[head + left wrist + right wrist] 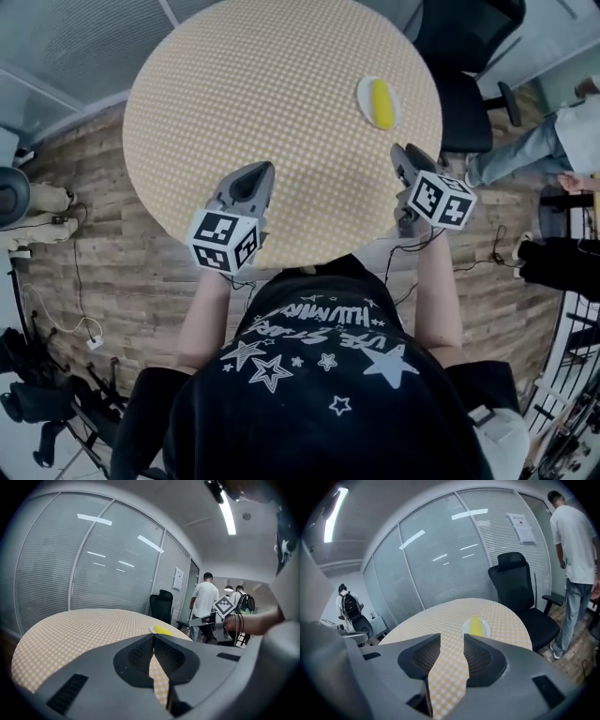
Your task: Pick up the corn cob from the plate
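Note:
A yellow corn cob (pixel 381 103) lies on a small white plate (pixel 362 93) at the right side of the round table (pixel 272 84) with a yellow checked cloth. My right gripper (pixel 405 153) hovers over the table's near right edge, just short of the plate. In the right gripper view the right gripper (pixel 452 638) is open with nothing between its jaws, and the corn cob (pixel 476 626) lies ahead, slightly right. My left gripper (pixel 261 171) is over the near edge, well left of the plate. Seen from its own camera, the left gripper (pixel 153 638) has tips touching, the corn cob (pixel 162 630) far ahead.
A black office chair (pixel 469 56) stands just beyond the table's right side, near the plate. People (pixel 562 131) stand to the right on the wooden floor. Glass walls with blinds (pixel 454 559) close off the far side. Cables (pixel 56 309) lie on the floor at left.

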The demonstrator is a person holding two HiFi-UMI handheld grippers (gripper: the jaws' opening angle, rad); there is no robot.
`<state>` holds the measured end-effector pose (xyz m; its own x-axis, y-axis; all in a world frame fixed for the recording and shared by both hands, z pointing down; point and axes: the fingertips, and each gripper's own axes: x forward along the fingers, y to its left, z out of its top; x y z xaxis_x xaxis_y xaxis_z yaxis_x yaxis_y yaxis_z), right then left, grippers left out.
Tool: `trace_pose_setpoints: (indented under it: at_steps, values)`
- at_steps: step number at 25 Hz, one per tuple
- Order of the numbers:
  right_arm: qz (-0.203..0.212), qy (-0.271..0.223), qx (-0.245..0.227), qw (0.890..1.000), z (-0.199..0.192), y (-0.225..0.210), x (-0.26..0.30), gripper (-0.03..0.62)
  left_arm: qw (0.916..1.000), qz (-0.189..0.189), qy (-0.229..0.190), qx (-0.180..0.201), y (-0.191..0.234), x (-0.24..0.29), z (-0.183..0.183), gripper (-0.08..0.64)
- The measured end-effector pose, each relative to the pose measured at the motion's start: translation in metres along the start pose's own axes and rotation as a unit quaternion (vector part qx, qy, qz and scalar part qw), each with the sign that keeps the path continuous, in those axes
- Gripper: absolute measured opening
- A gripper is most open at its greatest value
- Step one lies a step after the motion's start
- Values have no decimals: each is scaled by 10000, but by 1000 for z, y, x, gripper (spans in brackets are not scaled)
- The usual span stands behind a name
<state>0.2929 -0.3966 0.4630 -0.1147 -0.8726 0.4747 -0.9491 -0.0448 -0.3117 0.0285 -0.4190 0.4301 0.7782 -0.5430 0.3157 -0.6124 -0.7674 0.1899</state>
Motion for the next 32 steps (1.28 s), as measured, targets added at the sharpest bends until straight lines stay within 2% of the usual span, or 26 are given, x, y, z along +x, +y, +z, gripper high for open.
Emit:
trace_pose_setpoints:
  at_steps: [3, 11, 16, 21, 32]
  values:
    - [97, 185, 40, 9998, 8, -11, 27, 198, 9999, 137, 43, -9, 5, 13, 3, 6]
    - [264, 647, 109, 9975, 19, -38, 83, 278, 9994, 341, 60, -14, 13, 53, 21, 6]
    - [286, 1106, 63, 9934, 14, -56, 116, 293, 9991, 417, 106, 0, 19, 81, 29, 6]
    - [268, 1360, 123, 9903, 14, -70, 148, 295, 9985, 520, 190, 0, 23, 98, 34, 6]
    - [-52, 2104, 72, 9776, 3, -93, 207, 295, 9967, 643, 440, -236, 41, 125, 18, 6]
